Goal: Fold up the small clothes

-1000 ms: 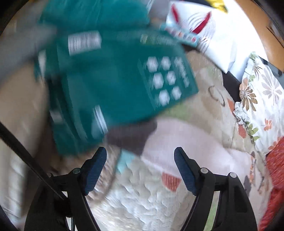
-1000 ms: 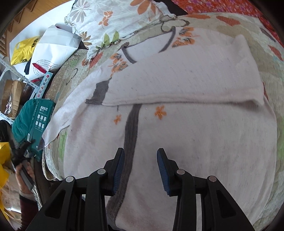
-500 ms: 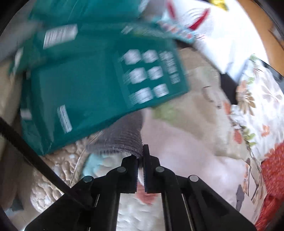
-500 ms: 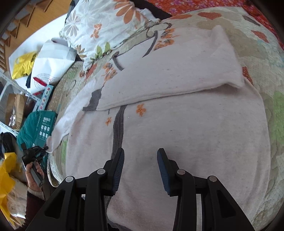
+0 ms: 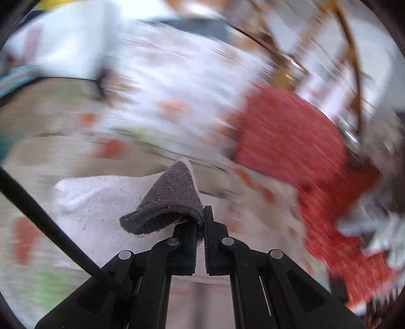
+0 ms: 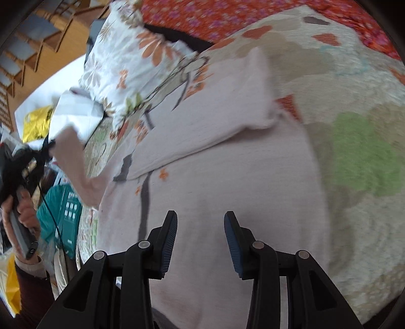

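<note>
A white small top (image 6: 227, 182) with a grey stripe and orange flowers lies flat on the quilt (image 6: 354, 126). One sleeve (image 6: 215, 108) is folded across its chest. My left gripper (image 5: 202, 222) is shut on the grey cuff (image 5: 169, 202) of the other sleeve (image 6: 76, 162) and holds it up off the bed at the left edge. In the right wrist view a hand (image 6: 22, 210) holds that left gripper (image 6: 48, 146). My right gripper (image 6: 200, 240) hovers open over the top's lower part with nothing between its fingers.
A floral pillow (image 6: 131, 55) and a red patterned cover (image 6: 202, 17) lie at the far side of the bed. A teal box (image 6: 65, 210), a white bag (image 6: 76, 108) and a yellow bag (image 6: 35, 121) crowd the left side. The left wrist view is badly blurred.
My left gripper shut on the grey cuff beside the teal box, then swung up and over the bed with the sleeve. The right gripper drifted a little and stays open.
</note>
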A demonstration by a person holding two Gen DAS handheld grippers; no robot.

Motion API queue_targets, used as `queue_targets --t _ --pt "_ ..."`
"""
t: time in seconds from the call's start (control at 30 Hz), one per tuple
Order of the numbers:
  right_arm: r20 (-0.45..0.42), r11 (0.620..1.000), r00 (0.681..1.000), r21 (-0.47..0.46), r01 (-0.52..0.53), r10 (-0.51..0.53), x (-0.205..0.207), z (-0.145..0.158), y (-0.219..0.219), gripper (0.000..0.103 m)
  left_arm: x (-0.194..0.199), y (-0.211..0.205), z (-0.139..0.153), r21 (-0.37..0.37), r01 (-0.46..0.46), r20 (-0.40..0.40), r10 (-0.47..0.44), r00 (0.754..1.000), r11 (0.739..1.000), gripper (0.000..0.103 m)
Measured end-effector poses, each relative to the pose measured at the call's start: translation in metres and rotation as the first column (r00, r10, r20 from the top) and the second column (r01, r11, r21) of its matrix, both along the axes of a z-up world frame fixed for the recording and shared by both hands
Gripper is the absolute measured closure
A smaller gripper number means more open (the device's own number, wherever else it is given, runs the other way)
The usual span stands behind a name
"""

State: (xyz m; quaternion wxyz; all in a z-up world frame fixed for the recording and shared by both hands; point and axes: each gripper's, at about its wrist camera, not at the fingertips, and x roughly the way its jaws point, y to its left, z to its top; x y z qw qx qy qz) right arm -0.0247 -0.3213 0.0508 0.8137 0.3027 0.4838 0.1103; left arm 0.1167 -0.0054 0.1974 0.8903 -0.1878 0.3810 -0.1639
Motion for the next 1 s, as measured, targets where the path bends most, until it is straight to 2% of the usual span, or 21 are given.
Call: queue_targets --t 0.07,0.1,0.13,0.2,0.3,0.4,0.47,0.57,0.67,0.73,0.87,0.93,1.0 --pt "-0.004 1.000 1.000 -0.003 0.030 -0.030 -0.004 -0.001 -0.016 0.061 0.003 -0.053 -0.007 -0.018 0.132 -0.017 -0.133 0.991 0.991 0.096" --pt "-0.005 0.999 0.999 -0.006 0.043 -0.043 -0.006 0.000 -0.023 0.061 0.002 -0.074 -0.013 -0.011 0.179 -0.031 -0.179 0.983 0.984 0.087" --pt "-0.006 0.999 0.999 -0.008 0.050 -0.050 -0.007 0.000 -0.029 0.061 0.000 -0.089 -0.017 -0.003 0.207 -0.047 -0.207 0.977 0.978 0.074" --pt "0.000 0.998 0.998 -0.014 0.068 -0.068 -0.011 0.002 -0.041 0.061 -0.006 -0.104 -0.024 0.001 0.233 -0.063 -0.232 0.971 0.973 0.060" --pt "0.012 0.997 0.998 -0.024 0.069 -0.069 -0.008 0.006 -0.048 0.061 -0.017 -0.098 -0.031 0.041 0.238 -0.070 -0.234 0.970 0.970 0.051" --pt "0.029 0.998 0.998 -0.033 0.054 -0.053 0.004 0.012 -0.044 0.061 -0.034 -0.063 -0.037 0.110 0.163 -0.087 -0.154 0.984 0.981 0.042" --pt "0.054 0.998 0.998 -0.045 0.041 -0.039 0.015 0.018 -0.038 0.061 -0.042 -0.032 -0.044 0.155 0.089 -0.103 -0.074 0.992 0.984 0.041" --pt "0.092 0.992 0.996 -0.120 0.028 -0.017 0.044 0.028 -0.023 0.061 -0.050 0.013 -0.054 0.202 -0.008 -0.126 0.034 0.991 0.979 0.040" --pt "0.108 0.964 0.994 -0.264 0.035 -0.007 0.078 0.030 -0.010 0.061 -0.061 0.049 -0.065 0.262 -0.099 -0.130 0.137 0.982 0.960 0.040" --pt "0.093 0.941 0.996 -0.336 0.045 -0.014 0.101 0.025 -0.004 0.061 -0.071 0.070 -0.071 0.279 -0.136 -0.130 0.178 0.975 0.951 0.040" --pt "-0.007 0.951 0.999 -0.309 0.031 -0.035 0.139 -0.002 -0.005 0.061 -0.085 0.096 -0.083 0.317 -0.173 -0.127 0.223 0.966 0.932 0.038" --pt "-0.049 0.951 0.999 -0.310 -0.005 -0.011 0.148 -0.009 -0.003 0.096 -0.087 0.104 -0.090 0.350 -0.185 -0.128 0.242 0.962 0.918 0.037" --pt "-0.036 0.944 0.999 -0.330 0.022 -0.036 0.144 -0.003 -0.009 0.096 -0.089 0.113 -0.096 0.377 -0.198 -0.130 0.264 0.956 0.905 0.037"
